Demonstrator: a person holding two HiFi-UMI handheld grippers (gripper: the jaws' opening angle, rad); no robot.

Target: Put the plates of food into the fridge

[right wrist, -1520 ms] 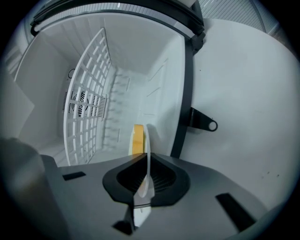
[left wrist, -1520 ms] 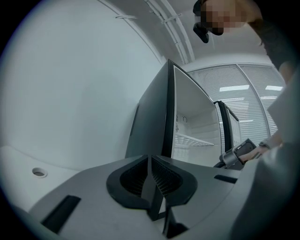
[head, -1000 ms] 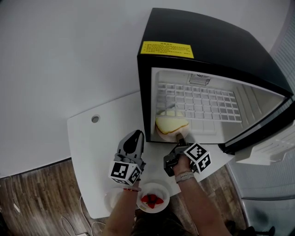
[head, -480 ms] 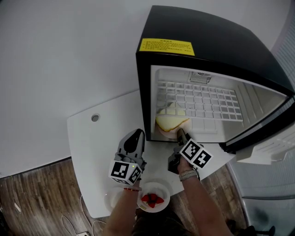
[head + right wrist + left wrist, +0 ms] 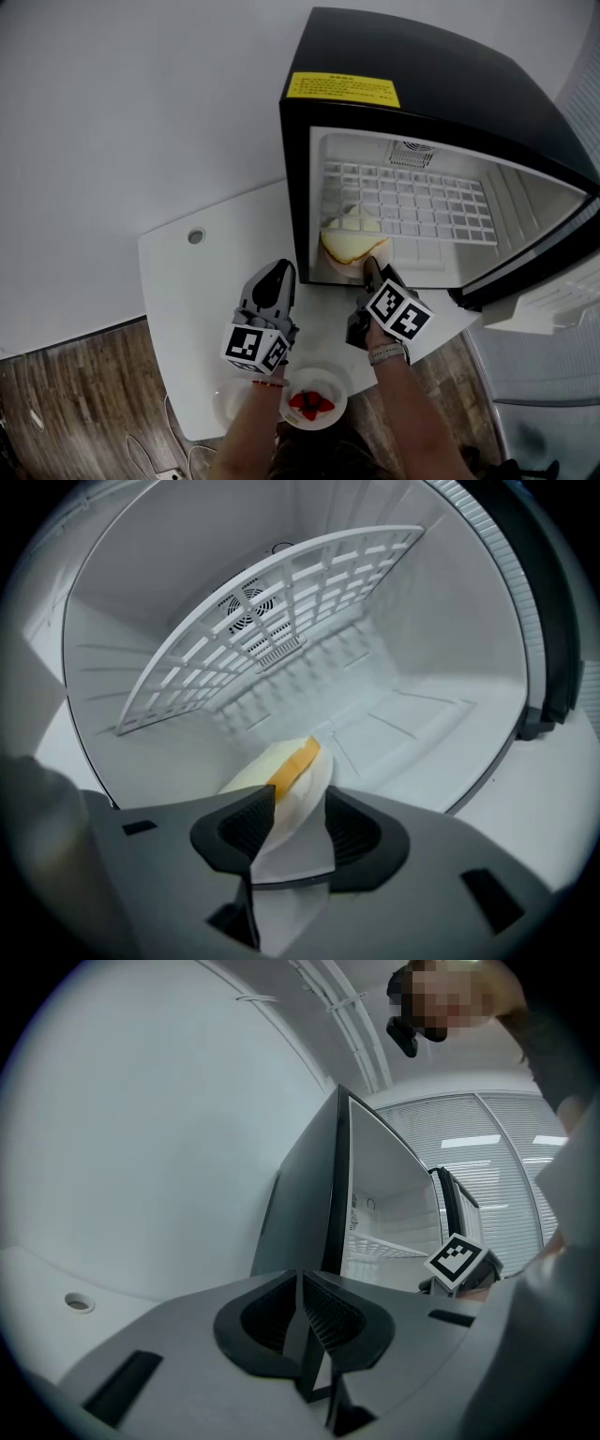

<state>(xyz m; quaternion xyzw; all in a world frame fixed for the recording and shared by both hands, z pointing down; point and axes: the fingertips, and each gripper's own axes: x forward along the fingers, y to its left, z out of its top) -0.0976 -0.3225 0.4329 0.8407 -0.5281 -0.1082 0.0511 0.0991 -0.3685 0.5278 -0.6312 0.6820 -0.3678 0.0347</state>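
Right gripper (image 5: 298, 803), jaws just opening (left gripper (image 5: 302, 1283) closed, empty), straddles the rim of the plate (image 5: 317, 778) inside the fridge (image 5: 422, 84).

White plate of pale yellow food (image 5: 349, 246) on floor of open black fridge (image 5: 422, 94); strawberry plate (image 5: 314, 401) outside on table (image 5: 187, 281)
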